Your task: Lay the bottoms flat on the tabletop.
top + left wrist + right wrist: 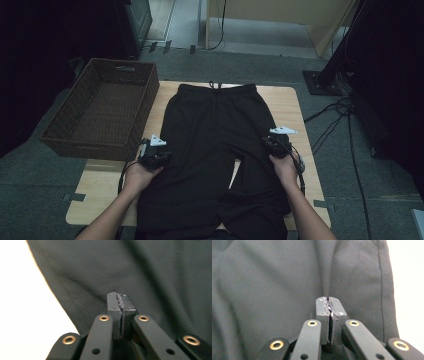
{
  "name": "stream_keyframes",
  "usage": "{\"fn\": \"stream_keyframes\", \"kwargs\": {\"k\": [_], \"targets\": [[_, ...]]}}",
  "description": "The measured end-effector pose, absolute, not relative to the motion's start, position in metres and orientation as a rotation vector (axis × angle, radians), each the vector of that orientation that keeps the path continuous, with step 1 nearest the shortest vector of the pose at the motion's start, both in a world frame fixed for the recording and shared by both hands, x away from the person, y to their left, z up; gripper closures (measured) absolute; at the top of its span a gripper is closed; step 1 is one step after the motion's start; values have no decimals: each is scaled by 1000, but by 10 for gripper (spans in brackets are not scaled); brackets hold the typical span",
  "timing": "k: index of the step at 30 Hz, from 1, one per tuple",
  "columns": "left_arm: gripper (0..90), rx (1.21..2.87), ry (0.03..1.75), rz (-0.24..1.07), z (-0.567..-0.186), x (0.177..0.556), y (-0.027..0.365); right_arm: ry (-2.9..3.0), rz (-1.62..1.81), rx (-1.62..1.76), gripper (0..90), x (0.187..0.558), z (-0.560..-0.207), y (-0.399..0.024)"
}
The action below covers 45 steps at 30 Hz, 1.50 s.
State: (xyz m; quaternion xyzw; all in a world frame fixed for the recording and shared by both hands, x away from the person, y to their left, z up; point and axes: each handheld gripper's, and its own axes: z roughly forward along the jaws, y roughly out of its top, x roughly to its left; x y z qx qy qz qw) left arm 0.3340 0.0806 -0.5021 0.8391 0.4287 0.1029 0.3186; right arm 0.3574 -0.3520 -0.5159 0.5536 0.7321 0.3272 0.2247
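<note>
A pair of black trousers (pixel 215 140) lies flat on the wooden table (pixel 292 102), waistband at the far side and legs running toward the near edge. My left gripper (pixel 159 151) rests at the garment's left edge, about mid-length. In the left gripper view the left gripper (pixel 119 297) is shut, pads pressed together over the dark cloth (pixel 150 277), and I see no fabric pinched between them. My right gripper (pixel 276 143) sits at the right edge of the trousers. Its pads are also shut tight in the right gripper view (pixel 328 300), just above the cloth (pixel 274 277) near a side seam.
A brown wicker basket (pixel 95 144) stands at the table's far left corner, overhanging the edge. Cables (pixel 330 125) trail on the grey floor to the right. A dark stand base (pixel 320 82) sits beyond the right corner.
</note>
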Motion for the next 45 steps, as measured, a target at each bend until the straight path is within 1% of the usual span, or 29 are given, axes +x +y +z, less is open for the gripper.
{"fn": "stream_keyframes", "kwargs": {"k": [2, 6, 9, 13, 14, 15, 16, 17, 18, 19, 20, 21, 22, 23, 24, 25, 28, 29, 31, 36, 45], "targets": [[900, 2233, 1092, 245, -501, 328, 75, 2031, 902, 1522, 892, 343, -516, -352], [892, 2237, 1075, 174, -501, 322, 67, 2067, 921, 1534, 894, 324, -514, -348], [872, 2235, 1071, 115, -500, 317, 63, 2097, 941, 1525, 894, 313, -514, -340], [827, 2256, 1035, 80, -499, 305, 61, 2189, 953, 1480, 891, 297, -511, -325], [799, 2258, 1031, 88, -498, 304, 62, 2206, 957, 1474, 869, 294, -511, -322], [716, 2249, 1039, 101, -497, 303, 64, 2225, 970, 1446, 770, 294, -510, -321], [684, 2215, 1055, 117, -494, 305, 69, 2212, 984, 1447, 705, 297, -510, -322], [631, 2215, 1055, 117, -494, 305, 69, 2195, 1012, 1449, 661, 300, -510, -323], [631, 2191, 1080, 127, -492, 306, 71, 2195, 1012, 1449, 661, 300, -510, -323], [580, 2172, 1096, 139, -490, 307, 74, 2179, 1034, 1455, 654, 304, -508, -324], [576, 2156, 1104, 150, -489, 307, 77, 2157, 1056, 1462, 627, 308, -506, -325], [553, 2156, 1112, 156, -489, 307, 81, 2139, 1079, 1463, 598, 313, -504, -325], [513, 2154, 1130, 162, -490, 307, 83, 2134, 1087, 1453, 588, 318, -502, -325], [494, 2160, 1140, 162, -491, 307, 85, 2127, 1083, 1453, 567, 323, -501, -324], [477, 2161, 1145, 162, -492, 306, 87, 2132, 1104, 1459, 545, 336, -499, -321], [477, 2166, 1145, 161, -493, 306, 88, 2132, 1104, 1459, 545, 336, -499, -321], [469, 2153, 1153, 150, -494, 305, 91, 2132, 1131, 1480, 515, 356, -499, -315], [461, 2154, 1156, 152, -494, 304, 92, 2132, 1140, 1487, 516, 366, -500, -310], [459, 2151, 1154, 157, -494, 302, 93, 2139, 1125, 1465, 521, 375, -501, -306], [446, 2151, 1159, 171, -493, 298, 97, 2163, 1109, 1450, 537, 389, -502, -296], [416, 2151, 1169, 167, -492, 291, 102, 2196, 1109, 1398, 534, 413, -502, -274]]}}
